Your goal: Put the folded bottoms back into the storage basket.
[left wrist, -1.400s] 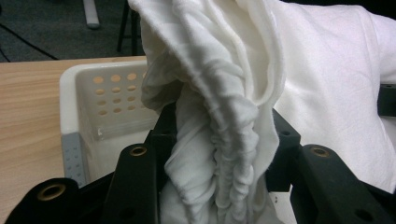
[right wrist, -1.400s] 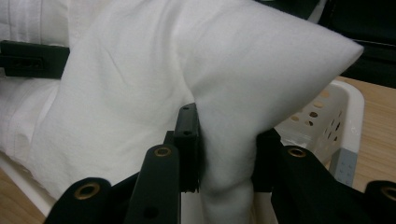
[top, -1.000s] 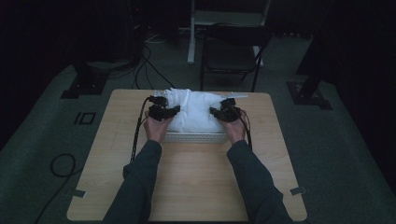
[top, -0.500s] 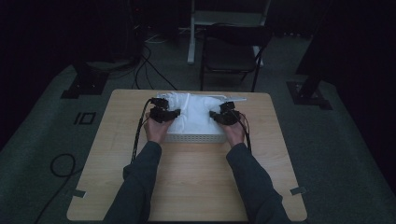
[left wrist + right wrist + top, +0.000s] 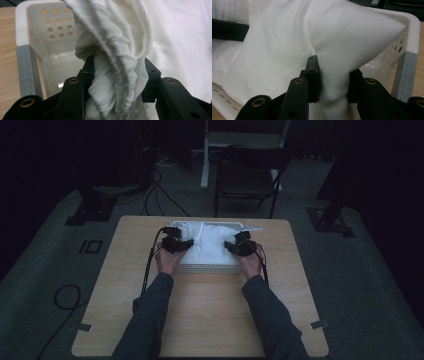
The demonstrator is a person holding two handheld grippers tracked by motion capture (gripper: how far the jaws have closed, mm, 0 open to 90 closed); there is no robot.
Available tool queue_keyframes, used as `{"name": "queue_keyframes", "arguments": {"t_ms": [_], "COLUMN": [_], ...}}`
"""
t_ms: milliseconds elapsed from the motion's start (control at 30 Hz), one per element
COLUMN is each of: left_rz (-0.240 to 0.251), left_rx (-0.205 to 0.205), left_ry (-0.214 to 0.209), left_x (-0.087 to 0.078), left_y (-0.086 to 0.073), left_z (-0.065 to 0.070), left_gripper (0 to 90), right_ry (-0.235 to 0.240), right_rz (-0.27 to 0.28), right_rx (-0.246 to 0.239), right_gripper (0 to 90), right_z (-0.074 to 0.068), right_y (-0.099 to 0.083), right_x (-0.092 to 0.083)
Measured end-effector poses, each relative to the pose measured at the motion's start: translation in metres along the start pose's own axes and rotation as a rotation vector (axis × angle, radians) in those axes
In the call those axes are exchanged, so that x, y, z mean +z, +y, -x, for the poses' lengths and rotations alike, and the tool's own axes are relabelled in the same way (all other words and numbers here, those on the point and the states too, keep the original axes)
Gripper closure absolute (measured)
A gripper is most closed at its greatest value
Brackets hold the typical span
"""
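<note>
The high view is dim; the room around the worktop (image 5: 200, 315) sinks into near black, and light falls from above on the wood only. The picture is a little soft and grainy, with weak shadows beside the forearms. Both gripper views are much brighter and evenly lit. There the white cloth (image 5: 120, 62) is almost overexposed and loses some folds. The black fingers (image 5: 312, 75) at the bottom are close to the lens and slightly blurred

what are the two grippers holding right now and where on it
Both hold the white cloth over the basket: left gripper pinches a bunched fold at one end, right gripper a fold at the other.
</note>
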State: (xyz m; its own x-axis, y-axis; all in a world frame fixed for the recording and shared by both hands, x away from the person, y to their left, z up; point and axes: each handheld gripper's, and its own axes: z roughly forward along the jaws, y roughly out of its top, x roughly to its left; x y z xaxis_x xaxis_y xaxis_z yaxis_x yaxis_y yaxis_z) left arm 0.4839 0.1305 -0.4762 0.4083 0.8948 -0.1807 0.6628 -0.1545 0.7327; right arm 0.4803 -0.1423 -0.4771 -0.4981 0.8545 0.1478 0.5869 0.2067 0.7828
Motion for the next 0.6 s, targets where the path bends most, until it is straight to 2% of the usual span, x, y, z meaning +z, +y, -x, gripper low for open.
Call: {"name": "queue_keyframes", "arguments": {"t_ms": [233, 367, 600], "left_rz": [-0.031, -0.036, -0.053], "left_rx": [0.019, 0.011, 0.014], "left_ry": [0.007, 0.008, 0.031], "left_x": [0.006, 0.007, 0.004], "left_y": [-0.005, -0.009, -0.012], "left_z": [0.003, 0.003, 0.004], "left_gripper": [57.1, 57.1, 58.0], "right_ry": [-0.014, -0.016, -0.033], "right_rz": [-0.031, -0.048, -0.065], "right_rx": [-0.024, -0.024, -0.057], "right_gripper": [70.7, 70.7, 70.5], "right_z": [0.000, 0.000, -0.006], "right_y": [-0.006, -0.011, -0.012], "right_x": [0.002, 0.005, 0.006]}}
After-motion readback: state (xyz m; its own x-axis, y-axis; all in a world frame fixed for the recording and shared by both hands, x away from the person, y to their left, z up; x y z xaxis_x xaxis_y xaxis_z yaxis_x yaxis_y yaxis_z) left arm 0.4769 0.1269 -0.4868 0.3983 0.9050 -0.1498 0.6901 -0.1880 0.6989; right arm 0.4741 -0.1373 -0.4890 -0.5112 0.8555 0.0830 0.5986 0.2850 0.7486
